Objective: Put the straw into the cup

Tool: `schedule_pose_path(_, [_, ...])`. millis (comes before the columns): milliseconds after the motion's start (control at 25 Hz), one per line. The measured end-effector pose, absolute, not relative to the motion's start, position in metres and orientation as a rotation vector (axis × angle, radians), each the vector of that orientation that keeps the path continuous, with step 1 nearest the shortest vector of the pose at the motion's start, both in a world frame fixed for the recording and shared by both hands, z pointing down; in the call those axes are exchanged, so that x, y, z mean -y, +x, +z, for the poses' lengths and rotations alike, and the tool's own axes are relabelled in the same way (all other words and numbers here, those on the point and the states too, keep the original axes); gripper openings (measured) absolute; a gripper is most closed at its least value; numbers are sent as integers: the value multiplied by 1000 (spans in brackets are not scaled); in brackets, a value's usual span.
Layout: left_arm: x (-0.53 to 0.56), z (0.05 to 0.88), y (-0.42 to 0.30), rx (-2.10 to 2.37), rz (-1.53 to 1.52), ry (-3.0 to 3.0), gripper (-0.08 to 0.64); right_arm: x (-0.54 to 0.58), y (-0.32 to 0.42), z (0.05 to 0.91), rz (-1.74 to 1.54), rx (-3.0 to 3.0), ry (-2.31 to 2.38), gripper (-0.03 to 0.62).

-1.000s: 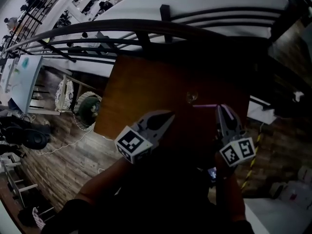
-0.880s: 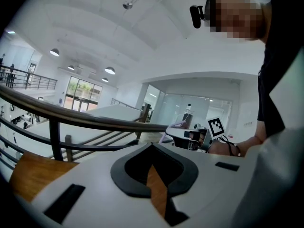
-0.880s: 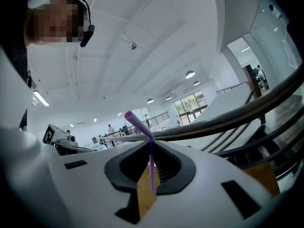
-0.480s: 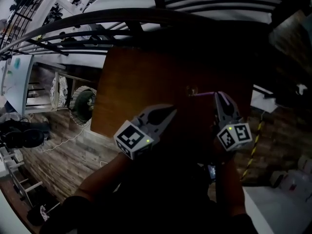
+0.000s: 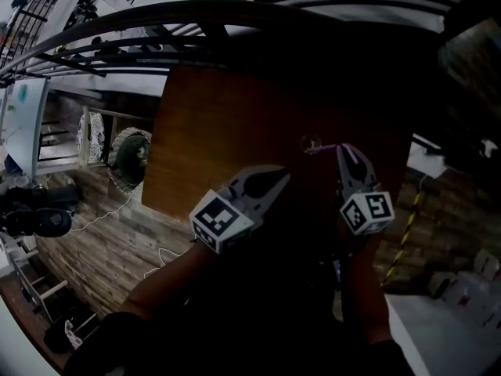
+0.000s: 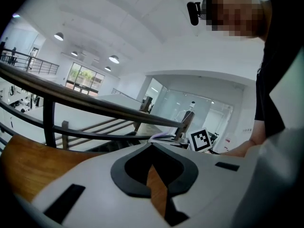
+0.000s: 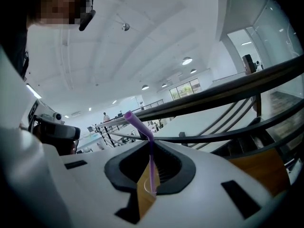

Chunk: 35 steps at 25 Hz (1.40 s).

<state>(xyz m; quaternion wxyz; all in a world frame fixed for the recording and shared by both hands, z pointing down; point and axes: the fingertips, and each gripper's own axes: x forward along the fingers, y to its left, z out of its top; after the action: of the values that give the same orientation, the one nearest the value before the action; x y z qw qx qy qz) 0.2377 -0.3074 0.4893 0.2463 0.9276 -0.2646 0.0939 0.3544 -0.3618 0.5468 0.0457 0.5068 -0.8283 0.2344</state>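
Note:
A small clear cup (image 5: 311, 142) stands on the brown wooden table (image 5: 227, 131), towards its right side. A purple bendy straw (image 5: 327, 147) runs from the cup to my right gripper (image 5: 341, 148), which is shut on it. In the right gripper view the straw (image 7: 151, 163) stands between the jaws with its bent top leaning left. Its lower end sits at the rim of the cup (image 7: 147, 186). My left gripper (image 5: 280, 176) hovers over the table's near part, left of the cup. It is shut and holds nothing, and wood shows through its slit (image 6: 152, 148).
A dark curved railing (image 5: 235, 12) runs behind the table's far edge. A round wire object (image 5: 129, 157) stands on the plank floor to the left. White items (image 5: 427, 163) and striped tape (image 5: 407, 237) lie to the right.
My right gripper has carried the straw forward and left, closer to the cup. The left gripper has barely moved.

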Motion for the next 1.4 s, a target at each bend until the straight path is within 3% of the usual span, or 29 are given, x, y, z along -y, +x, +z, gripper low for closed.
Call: schedule_pose_path(1400, [317, 511, 228, 723, 244, 2483, 11, 357, 324, 636, 898, 2341, 1370, 37])
